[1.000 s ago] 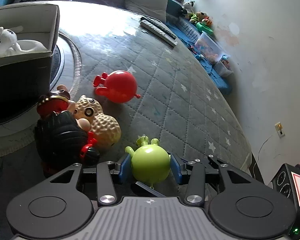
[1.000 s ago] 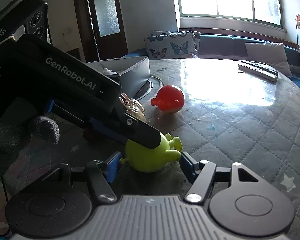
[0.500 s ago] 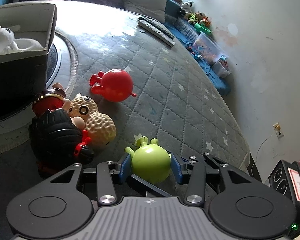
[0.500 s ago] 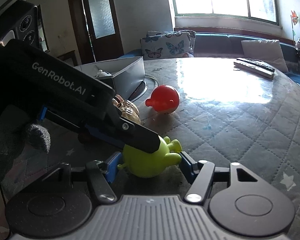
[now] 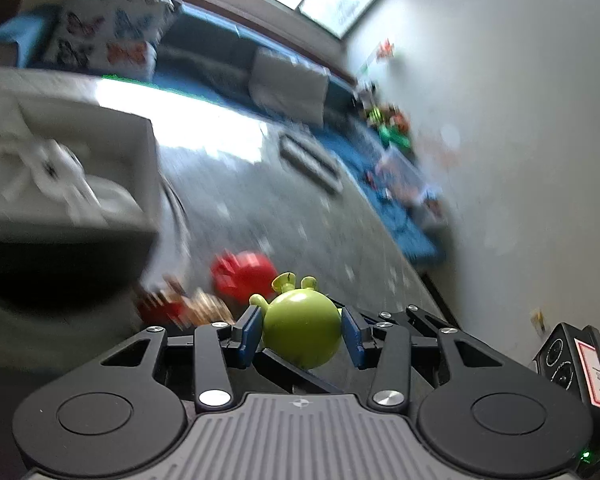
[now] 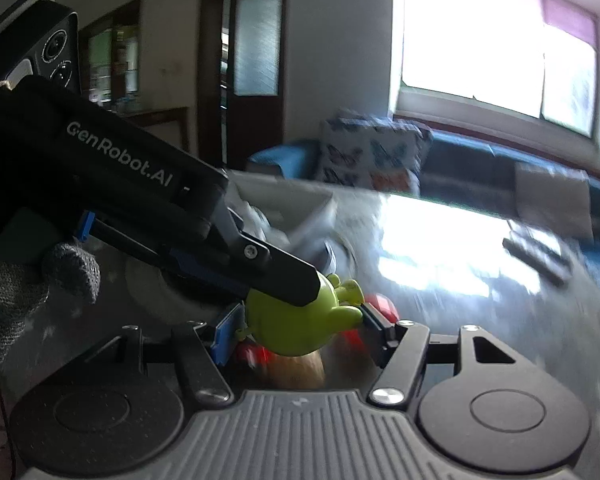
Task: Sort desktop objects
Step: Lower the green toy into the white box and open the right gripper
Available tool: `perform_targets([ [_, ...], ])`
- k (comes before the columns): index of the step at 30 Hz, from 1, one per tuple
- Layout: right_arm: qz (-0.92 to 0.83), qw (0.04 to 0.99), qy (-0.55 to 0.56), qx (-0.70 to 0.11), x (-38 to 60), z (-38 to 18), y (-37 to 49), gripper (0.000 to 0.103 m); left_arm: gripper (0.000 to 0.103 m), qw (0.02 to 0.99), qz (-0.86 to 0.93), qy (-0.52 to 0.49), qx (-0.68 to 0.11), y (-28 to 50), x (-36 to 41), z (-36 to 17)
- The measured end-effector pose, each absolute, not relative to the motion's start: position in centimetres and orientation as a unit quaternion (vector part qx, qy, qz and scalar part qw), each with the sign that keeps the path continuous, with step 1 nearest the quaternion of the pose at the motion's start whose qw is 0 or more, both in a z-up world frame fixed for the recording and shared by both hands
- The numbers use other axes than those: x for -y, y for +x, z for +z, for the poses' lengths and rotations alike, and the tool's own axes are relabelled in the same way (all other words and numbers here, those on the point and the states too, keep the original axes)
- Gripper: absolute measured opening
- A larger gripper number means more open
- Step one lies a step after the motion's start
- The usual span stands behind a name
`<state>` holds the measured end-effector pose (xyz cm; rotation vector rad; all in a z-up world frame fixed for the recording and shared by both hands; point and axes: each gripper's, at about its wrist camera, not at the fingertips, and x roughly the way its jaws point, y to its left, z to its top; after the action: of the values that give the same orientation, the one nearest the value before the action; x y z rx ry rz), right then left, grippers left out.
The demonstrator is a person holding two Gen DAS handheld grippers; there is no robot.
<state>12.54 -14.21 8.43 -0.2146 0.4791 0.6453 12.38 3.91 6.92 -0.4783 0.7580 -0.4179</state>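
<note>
My left gripper [image 5: 300, 330] is shut on a round green toy [image 5: 302, 328] with small horns and holds it above the table. The same green toy [image 6: 296, 326] also sits between the blue pads of my right gripper [image 6: 296, 330], which closes on it from both sides, with the left gripper's fingers [image 6: 276, 272] crossing over it. A red round toy [image 5: 244, 276], a tan toy [image 5: 208, 304] and a red-and-dark toy [image 5: 160, 306] lie blurred on the quilted table below. A grey box [image 5: 100, 184] with a white plush inside stands at the left.
The grey quilted table [image 5: 300, 220] runs back to a blue sofa with cushions [image 5: 288, 88]. Remote controls [image 5: 312, 160] lie at the table's far side. Toys and a clear bin [image 5: 400, 172] sit by the right wall. Both views are motion-blurred.
Both grippers have risen with the green toy, which has left the table. The views have tilted up, so the other toys and the box now sit lower and blurred.
</note>
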Motion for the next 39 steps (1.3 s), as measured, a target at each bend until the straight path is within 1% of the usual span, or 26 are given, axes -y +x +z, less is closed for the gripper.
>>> perform_targets([
  [3, 0.332, 0.911, -0.121, -0.211, 11.5, 9.6, 14.4, 0.064, 0.047, 0.892, -0.180, -0.236, -0.340, 13.3, -6.7, 8.3],
  [7, 0.350, 0.905, -0.139, -0.197, 7.6, 10.6, 17.4, 0.063, 0.047, 0.898, -0.157, -0.250, -0.326, 15.3, -9.9, 8.9],
  [9, 0.361, 0.899, -0.139, -0.205, 6.0, 10.6, 19.2, 0.063, 0.047, 0.897, -0.144, -0.261, -0.325, 16.6, -11.6, 8.8],
  [17, 0.374, 0.879, -0.157, -0.250, 1.0, 8.4, 24.0, 0.063, 0.047, 0.865, -0.126, -0.333, -0.354, 21.0, -16.8, 4.6],
  [24, 0.368, 0.866, -0.186, -0.281, -0.3, 6.7, 25.0, 0.064, 0.046, 0.853, -0.127, -0.343, -0.373, 22.4, -17.2, 2.2],
  [28, 0.368, 0.866, -0.191, -0.280, 0.1, 6.1, 24.1, 0.064, 0.047, 0.849, -0.120, -0.339, -0.388, 23.0, -17.0, 1.2],
  [34, 0.366, 0.868, -0.187, -0.279, 0.4, 6.2, 23.6, 0.064, 0.046, 0.862, -0.104, -0.293, -0.400, 23.2, -15.6, 1.0],
  [39, 0.368, 0.871, -0.171, -0.278, 1.5, 6.8, 22.9, 0.064, 0.046, 0.867, -0.097, -0.285, -0.397, 22.5, -15.3, 1.6],
])
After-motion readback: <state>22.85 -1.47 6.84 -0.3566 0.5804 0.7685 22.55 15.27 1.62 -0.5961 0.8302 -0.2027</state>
